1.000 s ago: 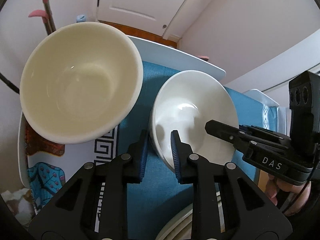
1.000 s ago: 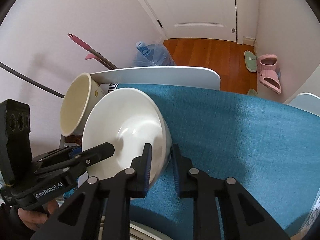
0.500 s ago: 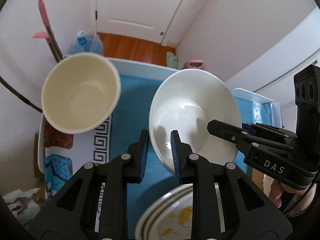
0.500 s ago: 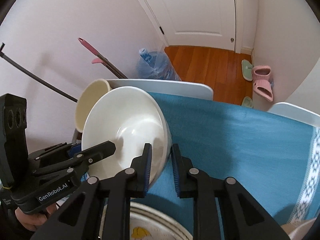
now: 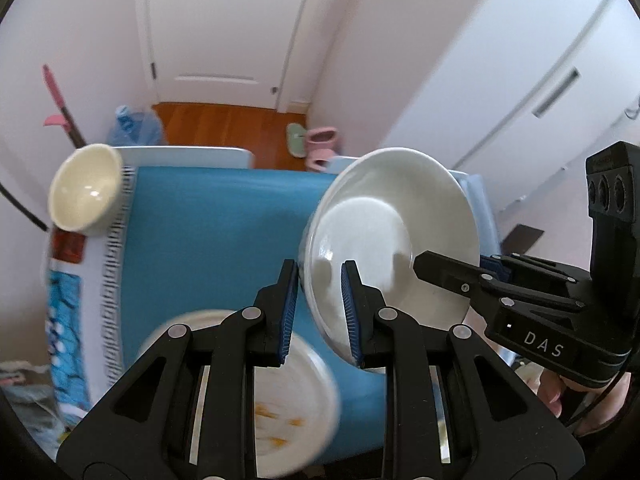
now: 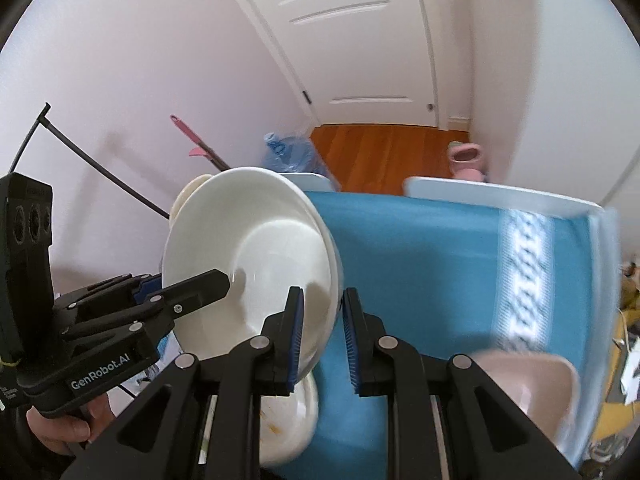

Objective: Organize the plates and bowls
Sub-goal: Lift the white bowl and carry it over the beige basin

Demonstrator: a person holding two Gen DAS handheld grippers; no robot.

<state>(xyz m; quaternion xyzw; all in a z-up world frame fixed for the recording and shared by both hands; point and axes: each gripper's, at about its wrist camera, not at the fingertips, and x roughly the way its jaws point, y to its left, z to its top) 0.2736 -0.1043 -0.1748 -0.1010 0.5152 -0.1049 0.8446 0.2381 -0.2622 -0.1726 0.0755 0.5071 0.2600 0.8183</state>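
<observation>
Both grippers gripped the same white bowl (image 5: pixel 394 232), a smooth, glossy, round ceramic piece with a deep curved wall, tilted so that its hollow faced the cameras. The left gripper (image 5: pixel 318 304) was clenched on the bowl's rim, one ribbed blue pad inside the wall and one outside; the right gripper (image 6: pixel 322 334) pinched the opposite rim the same way. Both tools were matte black plastic with angular linkages and silver pivot pins. The bowl hung off the table, above the blue cloth (image 5: pixel 216 232), a woven fabric with a white patterned border. Below the left gripper, close under its fingers, lay a stack of round white plates (image 5: pixel 280 396) with small yellow marks, blurred. Far ahead and to the left of that gripper sat a cream bowl (image 5: pixel 84 192), rounded and shiny, at the cloth's far corner. Near the right gripper's right finger stood a pale pink bowl (image 6: pixel 528 384) with a matte look and a softly squared rim. A hand (image 6: pixel 64 428) held the left gripper's handle.
</observation>
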